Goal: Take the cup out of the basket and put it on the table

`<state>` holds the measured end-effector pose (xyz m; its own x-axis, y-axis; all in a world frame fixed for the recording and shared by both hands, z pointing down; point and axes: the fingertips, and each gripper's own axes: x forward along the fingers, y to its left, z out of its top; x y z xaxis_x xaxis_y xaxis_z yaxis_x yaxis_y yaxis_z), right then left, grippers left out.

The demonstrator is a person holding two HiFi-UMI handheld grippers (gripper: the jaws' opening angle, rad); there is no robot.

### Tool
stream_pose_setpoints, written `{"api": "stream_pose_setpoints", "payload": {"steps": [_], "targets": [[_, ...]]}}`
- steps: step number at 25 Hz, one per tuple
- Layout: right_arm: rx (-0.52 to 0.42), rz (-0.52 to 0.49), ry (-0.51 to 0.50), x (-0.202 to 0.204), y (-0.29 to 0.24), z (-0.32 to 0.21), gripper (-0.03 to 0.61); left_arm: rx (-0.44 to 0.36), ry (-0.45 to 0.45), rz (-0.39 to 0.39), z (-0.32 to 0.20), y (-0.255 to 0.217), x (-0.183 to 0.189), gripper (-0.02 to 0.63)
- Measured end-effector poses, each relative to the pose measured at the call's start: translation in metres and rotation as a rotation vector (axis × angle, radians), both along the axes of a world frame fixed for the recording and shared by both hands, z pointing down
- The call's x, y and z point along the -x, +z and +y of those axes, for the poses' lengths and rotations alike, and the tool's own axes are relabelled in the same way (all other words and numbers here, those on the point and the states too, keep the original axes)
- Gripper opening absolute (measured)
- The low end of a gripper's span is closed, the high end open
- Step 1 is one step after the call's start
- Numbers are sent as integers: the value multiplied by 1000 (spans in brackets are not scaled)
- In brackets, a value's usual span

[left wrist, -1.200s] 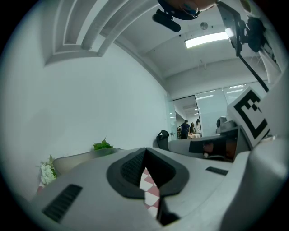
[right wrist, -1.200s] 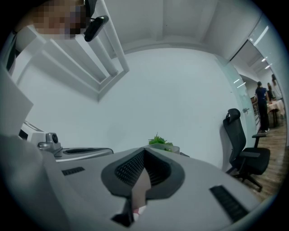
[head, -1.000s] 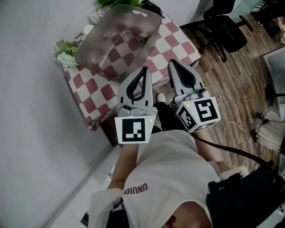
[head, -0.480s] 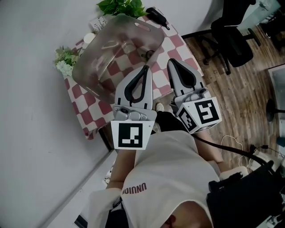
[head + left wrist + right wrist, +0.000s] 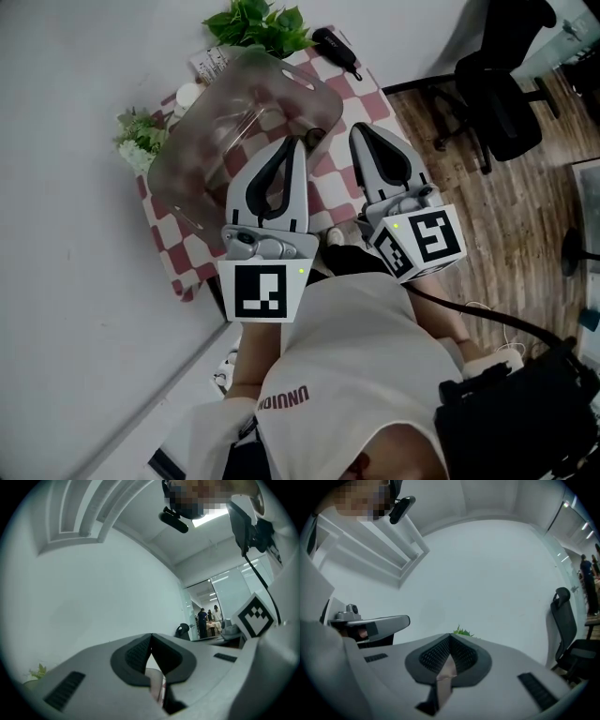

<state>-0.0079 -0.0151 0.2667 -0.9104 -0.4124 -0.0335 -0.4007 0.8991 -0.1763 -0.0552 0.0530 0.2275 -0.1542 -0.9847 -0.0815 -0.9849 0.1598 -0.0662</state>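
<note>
A clear plastic basket (image 5: 239, 117) lies on the red-and-white checked table (image 5: 352, 89). Through its near right corner shows a small dark round thing (image 5: 314, 137), possibly the cup; I cannot tell for sure. My left gripper (image 5: 292, 142) is shut and empty, and its tip overlaps the basket's near edge in the head view. My right gripper (image 5: 356, 129) is shut and empty too, just right of the basket over the cloth. The left gripper view shows the left gripper (image 5: 151, 637) with its jaws met, pointing level at a white wall. The right gripper (image 5: 450, 637) looks the same.
At the table's far edge are a green plant (image 5: 255, 21) and a black object (image 5: 336, 45). Pale flowers (image 5: 139, 139) and a small white item (image 5: 190, 94) sit on its left side. A white wall runs along the left. A black office chair (image 5: 502, 94) stands on the wooden floor at the right.
Both grippers have moved forward toward the table; the left tip now overlaps the basket's near edge. The table and basket sit lower in the head view. Both pairs of jaws stayed shut.
</note>
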Motion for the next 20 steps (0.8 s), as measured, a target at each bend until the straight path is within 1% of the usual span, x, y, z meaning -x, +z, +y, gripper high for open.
{"api": "stream_pose_setpoints", "payload": {"steps": [7, 11, 17, 20], "targets": [[6, -10, -51, 13, -3, -24, 18, -28, -76, -5, -17, -15, 18, 12], [10, -24, -68, 18, -4, -29, 18, -28, -99, -30, -17, -25, 24, 12], [18, -42, -67, 25, -7, -35, 18, -47, -104, -78, -19, -44, 36, 12], [20, -47, -51, 30, -8, -39, 18, -60, -74, -104, -22, -51, 42, 12]]}}
